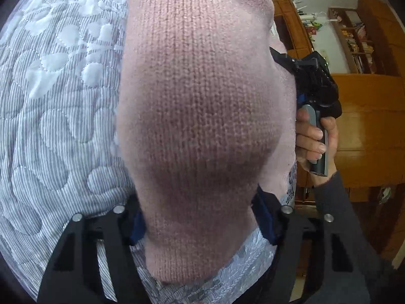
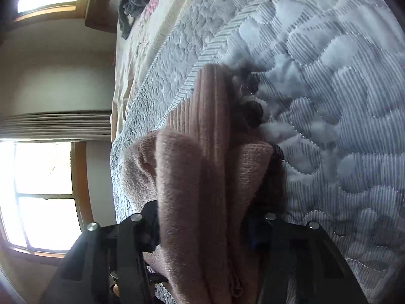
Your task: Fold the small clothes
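Above the quilted bedspread (image 1: 55, 106), the pink knit garment (image 1: 197, 106) hangs stretched between both tools, its long axis running forward from the left gripper (image 1: 200, 224), clamped on one end, to the right gripper (image 2: 202, 230), pinching the other.

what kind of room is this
Most likely a bedroom in a home: a quilted striped bedspread covers a bed, wooden bookshelves line the wall, and a curtained window lets in daylight.
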Motion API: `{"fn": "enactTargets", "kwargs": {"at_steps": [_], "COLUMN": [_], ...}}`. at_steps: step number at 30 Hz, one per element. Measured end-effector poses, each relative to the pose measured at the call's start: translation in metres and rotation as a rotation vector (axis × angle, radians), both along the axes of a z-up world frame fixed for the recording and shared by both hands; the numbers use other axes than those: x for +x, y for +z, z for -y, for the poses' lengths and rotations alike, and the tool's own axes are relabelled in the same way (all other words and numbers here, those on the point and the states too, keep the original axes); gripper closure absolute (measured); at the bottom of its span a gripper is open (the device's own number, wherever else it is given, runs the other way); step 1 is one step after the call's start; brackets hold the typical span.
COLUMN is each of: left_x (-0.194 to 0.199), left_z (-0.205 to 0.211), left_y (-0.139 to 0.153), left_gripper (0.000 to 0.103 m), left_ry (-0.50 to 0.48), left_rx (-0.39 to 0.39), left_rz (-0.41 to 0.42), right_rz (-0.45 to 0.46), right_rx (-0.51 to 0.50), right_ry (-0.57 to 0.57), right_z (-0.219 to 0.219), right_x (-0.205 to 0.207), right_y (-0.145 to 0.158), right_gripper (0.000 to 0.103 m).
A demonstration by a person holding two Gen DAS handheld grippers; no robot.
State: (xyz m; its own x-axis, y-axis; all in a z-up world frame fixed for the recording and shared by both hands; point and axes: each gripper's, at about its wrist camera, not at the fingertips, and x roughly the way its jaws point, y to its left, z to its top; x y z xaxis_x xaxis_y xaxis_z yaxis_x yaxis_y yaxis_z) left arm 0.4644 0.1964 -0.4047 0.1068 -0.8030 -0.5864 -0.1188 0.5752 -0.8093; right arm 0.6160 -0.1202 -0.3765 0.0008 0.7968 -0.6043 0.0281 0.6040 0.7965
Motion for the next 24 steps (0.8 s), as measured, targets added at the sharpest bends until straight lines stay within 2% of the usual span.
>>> {"fn": "enactTargets", "kwargs": {"at_steps": [6, 10, 15, 19, 24], "left_x": [-0.007, -0.011, -0.024, -0.061, -0.137], "left_z": [-0.005, -0.011, -0.018, -0.044, -0.080], "left_y": [0.021, 0.040, 0.080, 0.107, 0.125], "left_gripper": [0.065, 0.069, 0.070, 0.070, 0.070], "left_ry": [-0.012, -0.016, -0.017, -0.003, 0.020], "left_rx": [0.069, 0.099, 0.121, 0.134, 0.156], "left_rz": [0.021, 0.044, 0.075, 0.091, 0.088], "right_rz": [0.041, 0.061, 0.081, 0.088, 0.063], "right_rx": [-0.009, 0.002, 0.032, 0.074, 0.134], "right_ry": [-0.029, -0.040, -0.038, -0.016, 0.040], "right_z": [-0.003, -0.011, -0.026, -0.047, -0.087], "right_x": [-0.008, -0.014, -0.034, -0.066, -0.126], "right_y": [0.017, 0.035, 0.060, 0.077, 0.077], "right_gripper": [0.060, 0.061, 0.061, 0.061, 0.061]}}
